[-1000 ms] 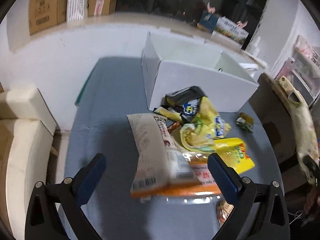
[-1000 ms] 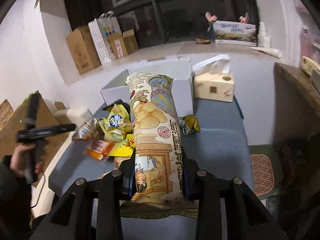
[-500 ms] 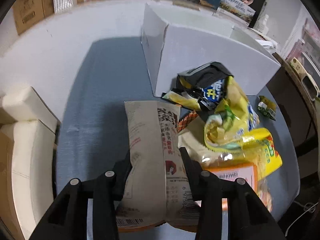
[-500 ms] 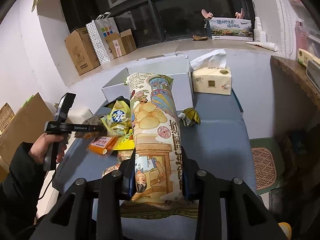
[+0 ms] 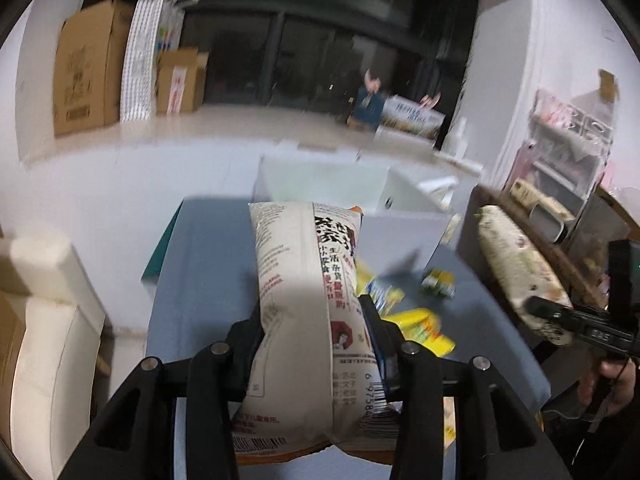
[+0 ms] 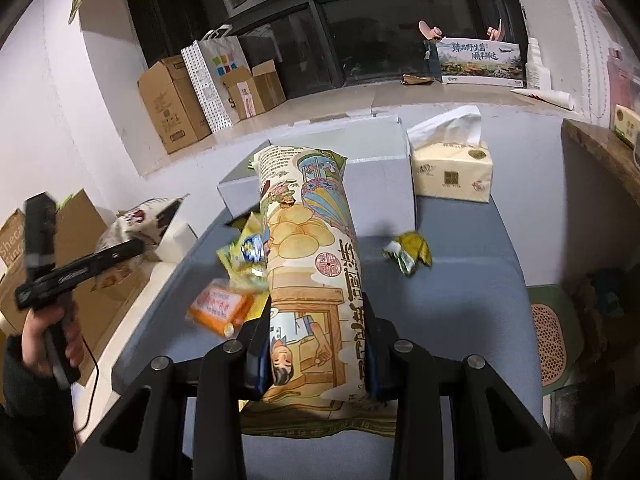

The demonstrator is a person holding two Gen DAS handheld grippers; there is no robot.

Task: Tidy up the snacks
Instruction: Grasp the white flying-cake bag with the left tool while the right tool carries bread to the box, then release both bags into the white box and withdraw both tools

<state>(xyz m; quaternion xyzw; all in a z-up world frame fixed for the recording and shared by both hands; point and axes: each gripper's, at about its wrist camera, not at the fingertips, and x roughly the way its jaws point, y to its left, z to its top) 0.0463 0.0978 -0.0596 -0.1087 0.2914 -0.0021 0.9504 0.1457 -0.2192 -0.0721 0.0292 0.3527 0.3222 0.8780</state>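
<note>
I hold one snack in each tool. The left tool point(image 5: 316, 336) is clamped across the lower half of the cream snack bag point(image 5: 304, 292), pads pressing its sides; the right tool point(image 6: 316, 344) is clamped the same way on the illustrated chip bag point(image 6: 310, 264). Taking the white box point(image 6: 372, 172) as landmark: both bags hang in the air in front of it, above the blue counter point(image 6: 460, 312), and the loose snack pile point(image 6: 240, 276) lies on the counter just before its front wall.

Handling, as I judge it — both bags are light, air-filled and soft, with slick film. The contents are probably brittle, so squeeze only enough to dent the pillow. Grip across the narrow width near the lower seam, as now; a hold near the middle would likely crush the contents.

Change from a second ago: the left tool then stood wide open over the cream bag, which lay on the pile. It has since closed on the bag and lifted it clear. The right tool's grip is unchanged.
</note>
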